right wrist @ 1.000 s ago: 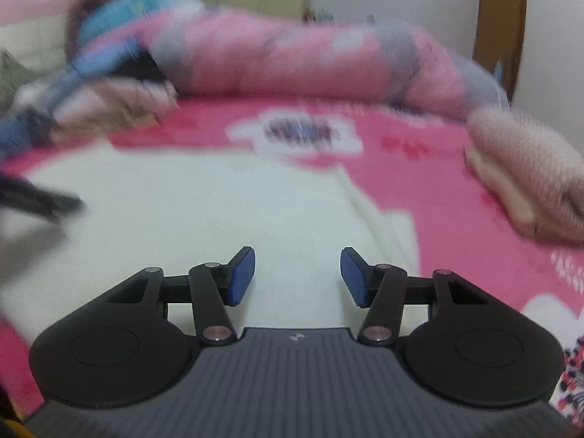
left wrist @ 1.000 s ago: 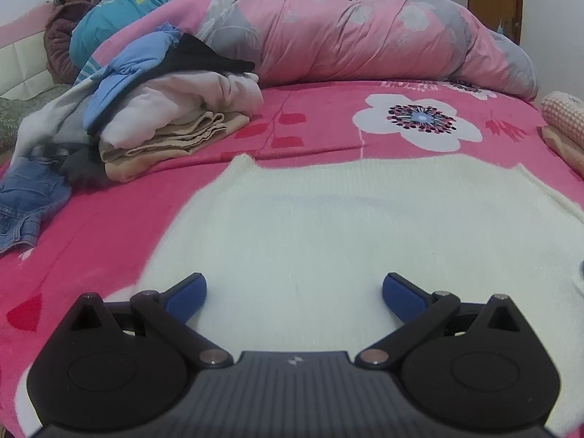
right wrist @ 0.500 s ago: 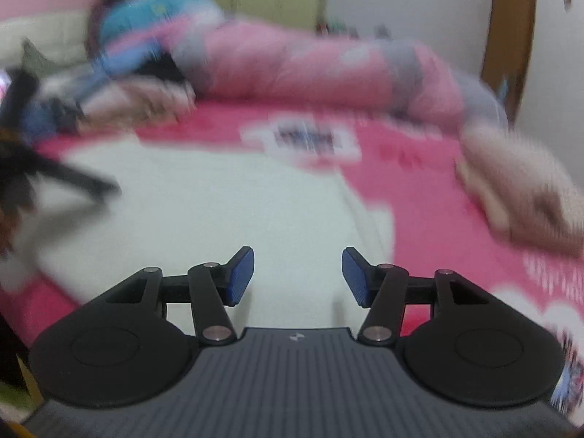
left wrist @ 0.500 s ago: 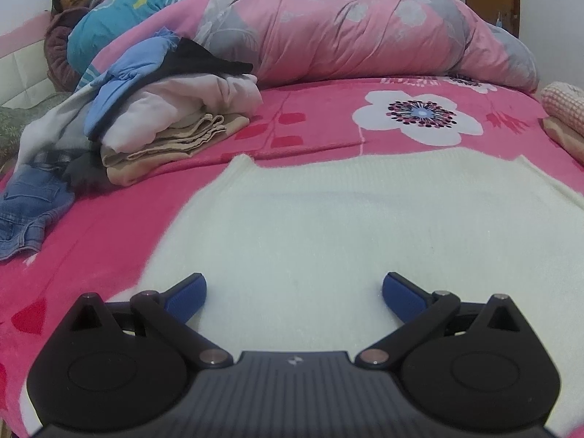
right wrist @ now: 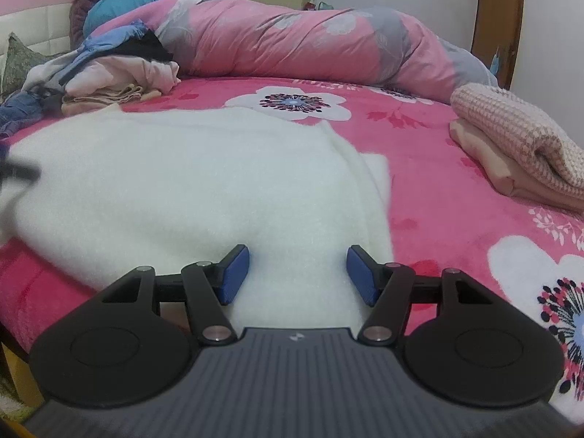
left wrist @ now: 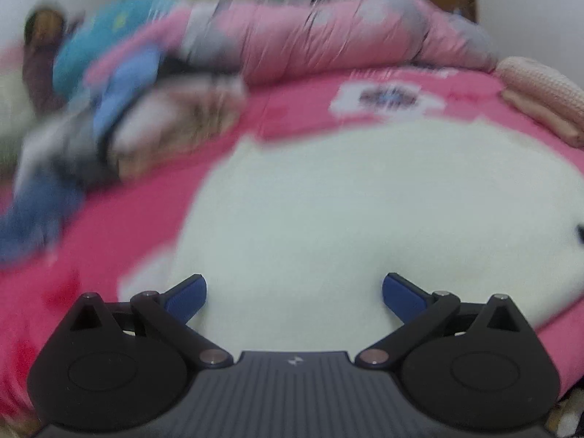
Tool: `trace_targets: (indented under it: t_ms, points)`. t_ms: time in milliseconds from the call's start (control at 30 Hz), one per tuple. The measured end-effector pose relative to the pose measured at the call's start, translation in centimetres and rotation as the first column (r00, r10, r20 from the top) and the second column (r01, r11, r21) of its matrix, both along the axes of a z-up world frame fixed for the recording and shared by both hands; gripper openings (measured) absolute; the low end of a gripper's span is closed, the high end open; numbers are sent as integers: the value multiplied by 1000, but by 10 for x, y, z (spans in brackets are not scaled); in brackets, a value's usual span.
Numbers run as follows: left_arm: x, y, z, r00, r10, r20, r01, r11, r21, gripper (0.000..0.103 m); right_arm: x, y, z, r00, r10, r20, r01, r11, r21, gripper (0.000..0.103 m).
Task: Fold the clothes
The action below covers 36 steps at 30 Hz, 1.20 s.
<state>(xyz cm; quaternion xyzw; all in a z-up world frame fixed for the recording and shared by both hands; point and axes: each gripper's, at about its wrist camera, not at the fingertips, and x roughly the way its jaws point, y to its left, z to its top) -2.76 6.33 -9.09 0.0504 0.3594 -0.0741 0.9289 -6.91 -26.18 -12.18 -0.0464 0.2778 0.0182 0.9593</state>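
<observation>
So far your white fleecy garment lies unfolded on the pink floral bed, left gripper apart, right gripper opening, both empty.

Left wrist view all motion-blurred: clothes pile just smears. Right view: dark blurred shape at left edge, can't ID.

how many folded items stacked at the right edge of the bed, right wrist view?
2: a pink waffle-knit piece on top, a plain peach one under it. More may sit past the frame edge.
</observation>
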Motion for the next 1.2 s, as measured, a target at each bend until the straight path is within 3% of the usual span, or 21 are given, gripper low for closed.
trace_targets:
  t_ms: [100, 267, 367, 867, 1200]
  points:
    - [-7, 5, 8, 1000, 9, 9, -9, 1000, -21, 103, -2, 1, 0, 1000, 4, 2, -4, 1000, 3, 60]
    - [-24, 31, 14, 1000, 0, 21, 2, 990, -140, 103, -3, 1, 0, 1000, 4, 7, -4, 1000, 8, 60]
    - [-25, 41, -3, 1000, 5, 21, -2, 990, -144, 103, -4, 0, -2, 1000, 4, 17, -4, 1000, 15, 60]
    - [-34, 59, -17, 994, -54, 97, 74, 974, -215, 103, -7, -1, -7, 999, 11, 50, -12, 1000, 20, 60]
    - [-43, 61, -25, 983, -90, 158, 122, 970, -208, 103, -26, -11, -24, 983, 50, 174, -59, 997, 45, 60]
